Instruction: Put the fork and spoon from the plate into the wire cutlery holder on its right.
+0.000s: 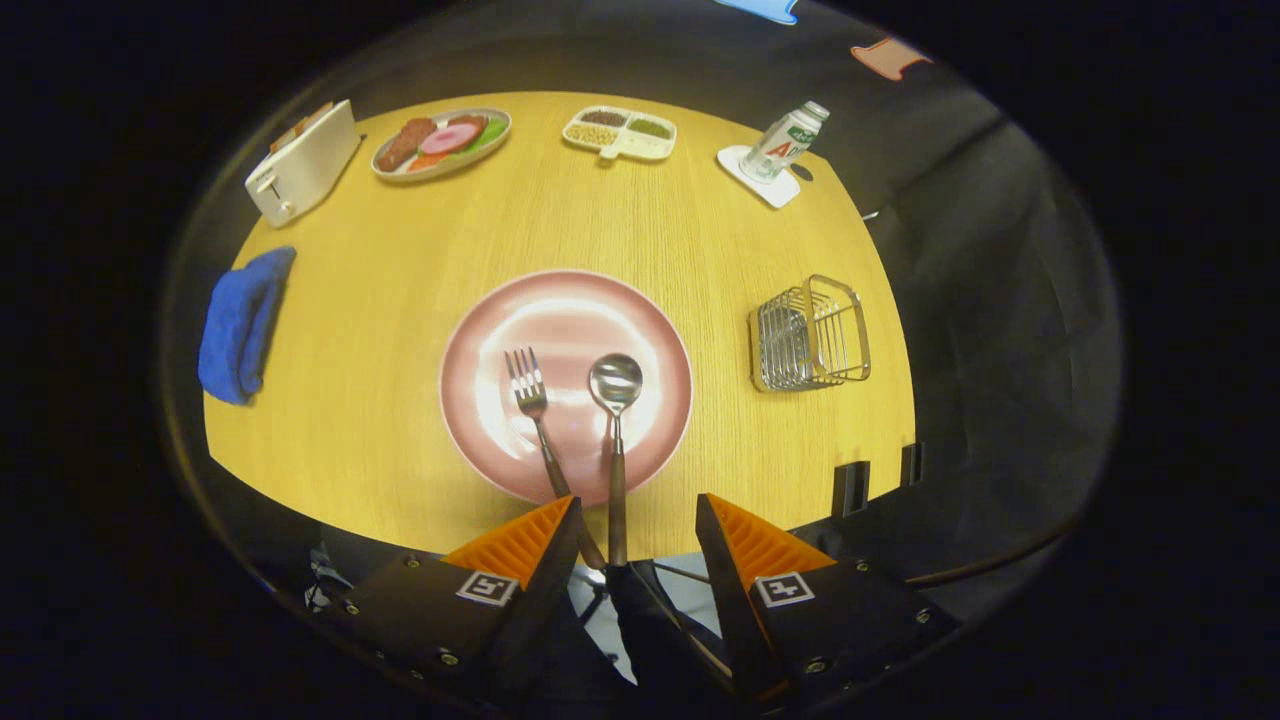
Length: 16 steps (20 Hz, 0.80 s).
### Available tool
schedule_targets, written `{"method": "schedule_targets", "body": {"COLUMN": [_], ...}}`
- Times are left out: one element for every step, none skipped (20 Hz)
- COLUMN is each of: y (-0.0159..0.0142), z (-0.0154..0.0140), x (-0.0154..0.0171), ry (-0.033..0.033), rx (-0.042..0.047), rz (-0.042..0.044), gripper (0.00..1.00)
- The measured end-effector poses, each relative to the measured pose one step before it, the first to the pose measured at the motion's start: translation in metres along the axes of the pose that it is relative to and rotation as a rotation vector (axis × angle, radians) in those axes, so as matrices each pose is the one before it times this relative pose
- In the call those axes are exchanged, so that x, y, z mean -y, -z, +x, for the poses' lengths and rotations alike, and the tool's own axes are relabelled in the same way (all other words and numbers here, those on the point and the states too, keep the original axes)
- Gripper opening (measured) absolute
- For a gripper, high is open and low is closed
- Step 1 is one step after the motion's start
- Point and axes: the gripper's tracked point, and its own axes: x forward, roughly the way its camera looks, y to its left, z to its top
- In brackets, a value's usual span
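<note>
A pink plate (565, 310) lies on the wooden table just ahead of my gripper (637, 512). On it rest a metal fork (530, 400) on the left and a metal spoon (615, 395) on the right, both with dark wooden handles pointing back towards my fingers. The handle ends reach over the plate's near rim into the gap between my fingers, and neither finger touches them. The gripper is open and holds nothing. The wire cutlery holder (810, 335) stands to the right of the plate, with nothing visible inside.
Along the table's far side stand a white toaster (300, 165), a plate of food (442, 142), a divided dish (620, 132) and a bottle on a white coaster (785, 145). A blue cloth (240, 325) lies at the left edge. The table's near edge is just under my fingers.
</note>
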Motion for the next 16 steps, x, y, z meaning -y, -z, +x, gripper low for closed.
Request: {"method": "schedule_targets", "body": {"y": [0.00568,0.00347,0.00266,0.00358,0.00161,0.00212,0.00171,-0.00038,0.00045,-0.00048,0.00010,0.00023,0.00133,0.00117,-0.00020,-0.00168], "z": [0.00829,0.00677,0.00690,0.00730,0.00508,0.00484,0.00641,0.00426,0.00477,0.00528,0.00269,0.00349,0.00402,0.00234,0.00196,0.00001], "x": [0.00000,-0.00134,-0.00325,-0.00261,-0.00063,-0.00072,-0.00173,-0.00127,0.00052,0.00080,0.00061,-0.00065,-0.00164,-0.00147,-0.00195,-0.00101], "ry": [0.01140,0.00115,-0.00837,-0.00564,-0.00060,0.00179,-0.00080,-0.00394,0.00180,0.00112,0.00212,-0.00596,-0.00760,-0.00974,-0.01614,-0.01197], "rx": [-0.02777,-0.01850,-0.01298,-0.01090,-0.01263,-0.01179,-0.00527,-0.00259,-0.00174,-0.00108,-0.00339,-0.00417,-0.00477,-0.00555,-0.00009,0.00316], "rz": [-0.01710,-0.00970,-0.00492,-0.00246,-0.00755,-0.00998,-0.00786,-0.00451,-0.00650,-0.00711,-0.00575,-0.00596,-0.00232,-0.00111,0.00181,0.00443], "gripper": [0.71,0.71,0.71,0.71,0.71,0.71,0.71,0.71,0.71,0.70,0.69,0.69,0.69,0.69,0.66,0.54]}}
